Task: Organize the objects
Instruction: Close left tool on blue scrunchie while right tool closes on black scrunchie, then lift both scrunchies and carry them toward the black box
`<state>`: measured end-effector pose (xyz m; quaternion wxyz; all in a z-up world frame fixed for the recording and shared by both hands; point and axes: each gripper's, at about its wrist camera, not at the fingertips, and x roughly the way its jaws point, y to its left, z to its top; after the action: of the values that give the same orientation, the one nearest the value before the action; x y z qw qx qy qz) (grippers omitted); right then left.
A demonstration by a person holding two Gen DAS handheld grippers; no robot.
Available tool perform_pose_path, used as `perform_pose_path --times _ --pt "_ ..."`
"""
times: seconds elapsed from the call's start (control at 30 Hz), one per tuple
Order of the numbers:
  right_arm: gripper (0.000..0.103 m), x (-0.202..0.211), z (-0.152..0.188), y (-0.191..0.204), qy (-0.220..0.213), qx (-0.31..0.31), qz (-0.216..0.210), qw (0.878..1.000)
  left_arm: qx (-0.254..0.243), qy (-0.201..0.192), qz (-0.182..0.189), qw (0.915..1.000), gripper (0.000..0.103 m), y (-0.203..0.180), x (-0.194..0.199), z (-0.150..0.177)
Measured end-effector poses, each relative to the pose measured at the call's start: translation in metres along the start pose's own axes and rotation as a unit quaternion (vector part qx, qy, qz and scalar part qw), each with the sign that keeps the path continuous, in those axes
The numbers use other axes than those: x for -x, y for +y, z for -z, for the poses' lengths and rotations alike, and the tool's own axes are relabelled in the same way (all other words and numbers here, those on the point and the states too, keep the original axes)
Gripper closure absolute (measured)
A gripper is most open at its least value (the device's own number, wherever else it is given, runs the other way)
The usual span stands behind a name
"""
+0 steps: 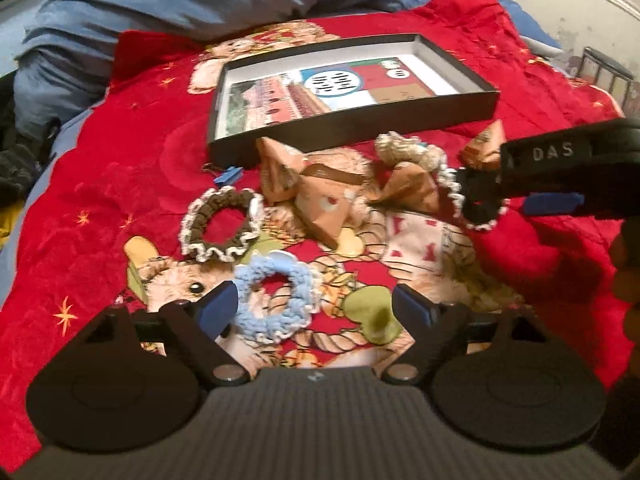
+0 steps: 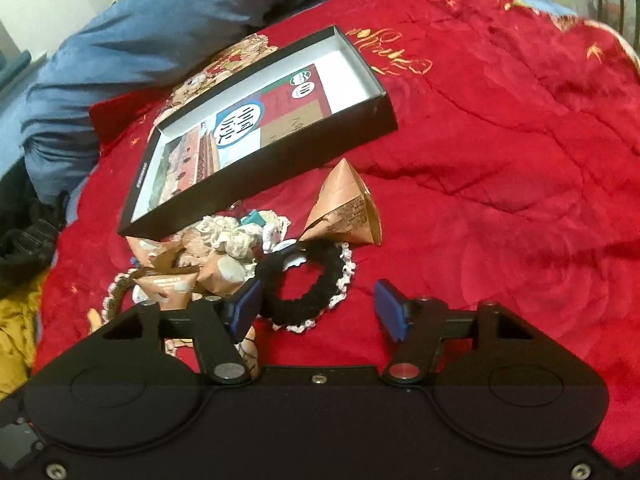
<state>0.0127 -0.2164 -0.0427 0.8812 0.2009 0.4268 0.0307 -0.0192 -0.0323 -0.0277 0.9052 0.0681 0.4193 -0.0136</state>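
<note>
In the left wrist view, the left tongs [image 1: 314,306] stand wide apart over a red bear blanket [image 1: 120,184] on the bed, with the light blue scrunchie [image 1: 274,300] lying loose between them. A brown scrunchie [image 1: 220,224] and tan paper packets [image 1: 320,200] lie near a black box [image 1: 352,120]. In the right wrist view, the right tongs [image 2: 318,310] are apart around the black scrunchie [image 2: 308,284], not squeezing it, just below the box [image 2: 260,132].

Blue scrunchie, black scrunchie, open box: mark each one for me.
blue scrunchie [image 1: 276,300], left wrist view, on its knitted ring, right side.
black scrunchie [image 2: 308,276], right wrist view, on the black band at the top of the ring.
open box [image 1: 352,122], left wrist view, on its dark near wall.
</note>
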Motion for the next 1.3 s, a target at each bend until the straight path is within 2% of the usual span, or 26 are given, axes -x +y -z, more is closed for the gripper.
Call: perform_pose_path --times 0.1,0.13,0.23,0.3,0.33,0.4,0.43,0.5,0.7,0.87,0.93,1.07,1.3 --pt "0.041 -0.004 0.000 0.002 0.005 -0.006 -0.019 1.000 0.031 0.022 -0.014 0.9992 0.013 0.008 -0.010 -0.003" --pt "0.038 -0.006 -0.001 0.003 0.004 -0.008 -0.020 1.000 0.045 0.030 -0.011 0.9985 0.013 0.012 -0.014 -0.003" --pt "0.036 -0.011 -0.001 0.003 0.004 -0.013 -0.005 1.000 0.082 0.045 -0.007 0.9956 0.013 0.022 -0.023 -0.002" --pt "0.036 -0.014 -0.001 0.000 0.007 -0.020 -0.005 1.000 0.087 0.047 -0.001 0.9951 0.016 0.024 -0.026 -0.001" --pt "0.036 -0.015 -0.001 -0.001 0.007 -0.026 -0.005 1.000 0.085 0.047 0.000 0.9953 0.019 0.023 -0.028 0.000" --pt "0.036 -0.017 -0.001 0.000 0.008 -0.026 -0.003 1.000 0.079 0.057 0.003 0.9952 0.040 0.022 -0.033 0.000" --pt "0.036 -0.017 -0.002 0.000 0.010 -0.022 -0.002 1.000 0.080 0.056 0.005 0.9952 0.042 0.022 -0.033 -0.001" --pt "0.038 -0.019 -0.002 0.002 0.012 -0.017 -0.003 1.000 0.085 0.050 0.009 0.9951 0.055 0.022 -0.032 -0.001" --pt "0.057 -0.026 -0.002 0.012 0.020 0.003 -0.002 1.000 0.089 0.051 -0.001 0.9947 0.070 0.022 -0.030 -0.003" --pt "0.078 -0.028 0.000 0.018 0.019 0.008 0.011 1.000 0.104 0.061 -0.006 0.9927 0.072 0.028 -0.030 -0.005" --pt "0.086 -0.027 0.001 0.017 0.018 -0.003 -0.006 1.000 0.103 0.060 -0.008 0.9928 0.072 0.028 -0.028 -0.004" --pt "0.089 -0.022 0.001 0.016 0.011 -0.017 -0.025 0.999 0.101 0.059 -0.009 0.9931 0.075 0.028 -0.027 -0.003" --pt "0.089 0.004 0.001 0.015 -0.039 -0.040 -0.051 0.997 0.110 0.050 -0.014 0.9926 0.083 0.029 -0.016 -0.002"
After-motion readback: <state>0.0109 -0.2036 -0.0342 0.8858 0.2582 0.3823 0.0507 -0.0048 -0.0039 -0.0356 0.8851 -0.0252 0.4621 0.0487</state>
